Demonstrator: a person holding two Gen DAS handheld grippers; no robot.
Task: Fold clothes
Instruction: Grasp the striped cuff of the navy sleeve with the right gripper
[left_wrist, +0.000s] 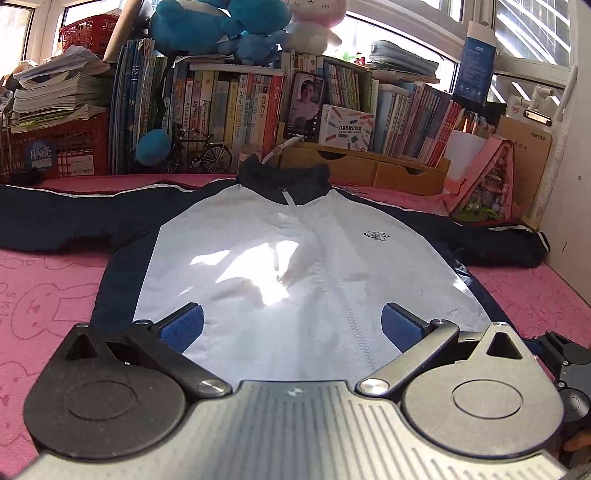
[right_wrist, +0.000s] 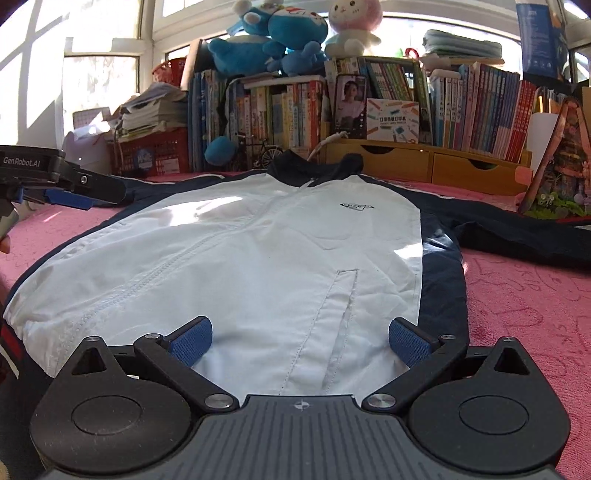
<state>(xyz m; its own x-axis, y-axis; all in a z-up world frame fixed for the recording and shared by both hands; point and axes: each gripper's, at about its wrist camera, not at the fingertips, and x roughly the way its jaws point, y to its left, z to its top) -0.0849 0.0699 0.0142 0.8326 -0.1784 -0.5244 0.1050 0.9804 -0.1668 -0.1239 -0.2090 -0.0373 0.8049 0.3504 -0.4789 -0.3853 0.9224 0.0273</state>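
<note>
- One jacket (left_wrist: 295, 258) lies flat on its back on the pink blanket (left_wrist: 48, 295), zipped up, with a white front, dark blue sides and a dark blue collar (left_wrist: 284, 177) at the far end
- It has two dark sleeves: one (left_wrist: 62, 218) spreads out to the left and one (left_wrist: 491, 236) spreads out to the right
- One small logo (left_wrist: 376, 235) sits on the chest, and one zipper (left_wrist: 328, 280) runs down the middle
- Two claws are here, one in each hand
- The left claw (left_wrist: 291, 325) is wide open and holds nothing; its two blue pads (left_wrist: 184, 325) hang just above the white front near the bottom hem, one on each side of the zipper
- The right claw (right_wrist: 301, 341) is wide open too and holds nothing; its two blue pads (right_wrist: 410, 341) sit over the jacket's right half near the hem
- The right view shows one slanted pocket slit (right_wrist: 341, 317) right between the pads; the left view does not show it
- The right view also shows the left claw from the side, at the far left edge, up above the blanket
- The left view shows a small piece of the right claw's black body at its right edge
- Behind the jacket stand one long row of books (left_wrist: 229, 110), two red baskets (left_wrist: 66, 147), three plush toys (right_wrist: 280, 33) on top, one tiny bicycle model (left_wrist: 201, 153) and one wooden drawer box (right_wrist: 428, 162)
</note>
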